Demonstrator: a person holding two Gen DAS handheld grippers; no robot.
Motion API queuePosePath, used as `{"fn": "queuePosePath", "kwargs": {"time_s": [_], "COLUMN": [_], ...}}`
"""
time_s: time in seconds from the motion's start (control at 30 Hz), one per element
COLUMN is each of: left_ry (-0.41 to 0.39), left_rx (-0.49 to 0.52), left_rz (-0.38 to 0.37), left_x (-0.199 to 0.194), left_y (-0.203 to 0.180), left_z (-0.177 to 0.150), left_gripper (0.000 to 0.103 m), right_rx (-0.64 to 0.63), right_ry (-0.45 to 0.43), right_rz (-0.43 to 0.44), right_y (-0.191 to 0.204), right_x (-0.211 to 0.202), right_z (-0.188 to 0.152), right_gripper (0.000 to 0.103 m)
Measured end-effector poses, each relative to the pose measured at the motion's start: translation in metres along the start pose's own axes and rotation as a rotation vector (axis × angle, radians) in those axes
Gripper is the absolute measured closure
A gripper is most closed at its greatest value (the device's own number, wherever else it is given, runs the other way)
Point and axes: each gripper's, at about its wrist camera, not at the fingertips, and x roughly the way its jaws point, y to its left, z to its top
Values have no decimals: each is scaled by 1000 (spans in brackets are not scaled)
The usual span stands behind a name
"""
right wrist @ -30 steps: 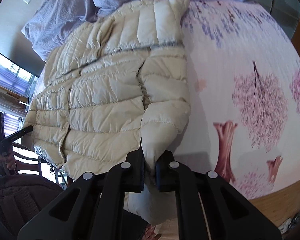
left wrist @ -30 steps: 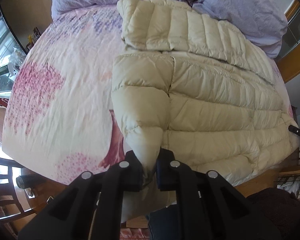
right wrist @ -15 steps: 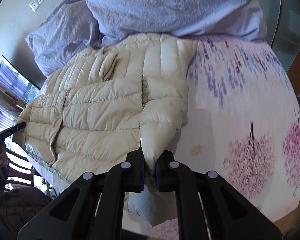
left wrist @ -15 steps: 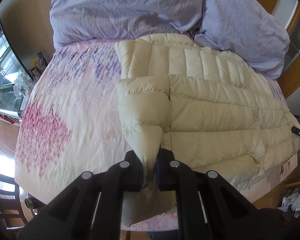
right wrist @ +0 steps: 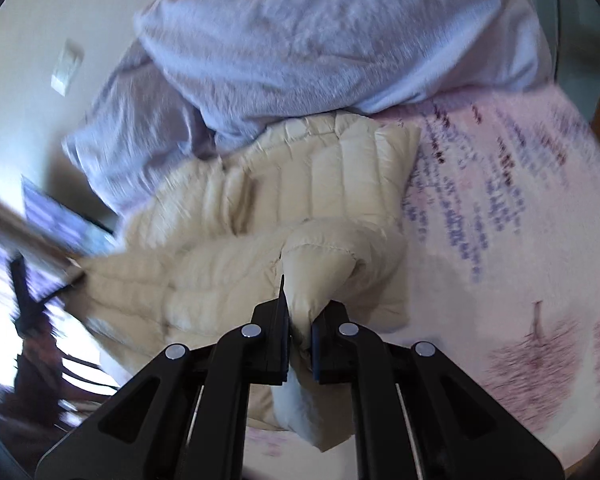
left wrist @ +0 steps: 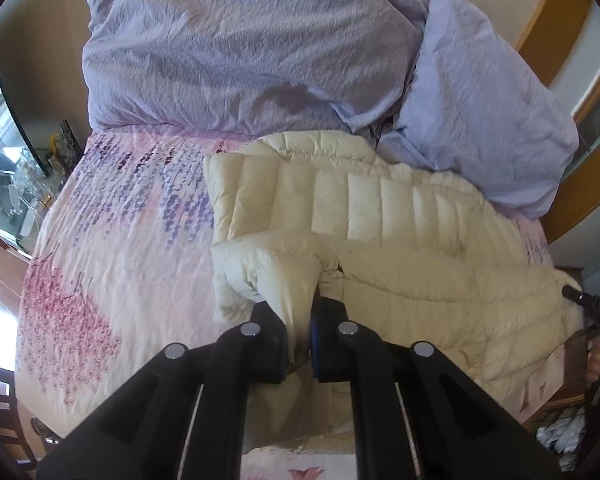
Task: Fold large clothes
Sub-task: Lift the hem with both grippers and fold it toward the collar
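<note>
A cream quilted puffer jacket (left wrist: pixel 380 216) lies spread on the floral bed sheet (left wrist: pixel 112 248). My left gripper (left wrist: pixel 299 340) is shut on one lower corner of the jacket, lifted and carried over its body toward the pillows. In the right wrist view my right gripper (right wrist: pixel 300 334) is shut on the other corner of the jacket (right wrist: pixel 300 184), likewise raised above the lower half. The pinched fabric bunches into a peak at each gripper and a loose flap hangs below the fingers. The right wrist view is blurred.
Two lilac pillows (left wrist: pixel 240 48) (left wrist: pixel 480 112) lie against the wall right behind the jacket's top edge. The other gripper's tip (left wrist: pixel 588 304) and a hand (left wrist: pixel 598 364) show at the bed's right edge. A glass cabinet (left wrist: pixel 4 184) stands left; wooden flooring surrounds the bed.
Both grippers have lifted their jacket corners and carried them toward the pillows, folding the lower part over the upper part. The pillows now fill more of each view.
</note>
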Motion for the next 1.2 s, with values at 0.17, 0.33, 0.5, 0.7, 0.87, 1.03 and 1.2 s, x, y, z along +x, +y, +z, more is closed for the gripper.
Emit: {"fn": "queuePosePath", "kwargs": {"time_s": [0.17,0.33,0.5,0.7,0.87,1.03,1.2], "left_ry": [-4,13,52,83,104,119,118], "left_rx": [-13,-19,-67,-135,-176,-191,-186], "left_rz": [4,36,38,31,41,58,70], "left_x": [9,29,49,68,87,104,114], "left_y": [2,4,9,13,19,20,17], "left_z": [28,49,66,87,104,116,131], "left_gripper": [95,95,93,91,85,74,63], "right_rx": [44,79,128,287,404,453,457], "right_ry": [17,7,-1,-3,5,11,-7], "right_rz": [0,-22,-45,-13,-4,-3,12], "right_y": [-1,-6,-9,-24,-37,-44,-42], "right_x": [8,20,35,57,78,97,102], "right_z": [23,46,67,90,106,120,136], "right_gripper": [95,95,95,94,92,66,51]}}
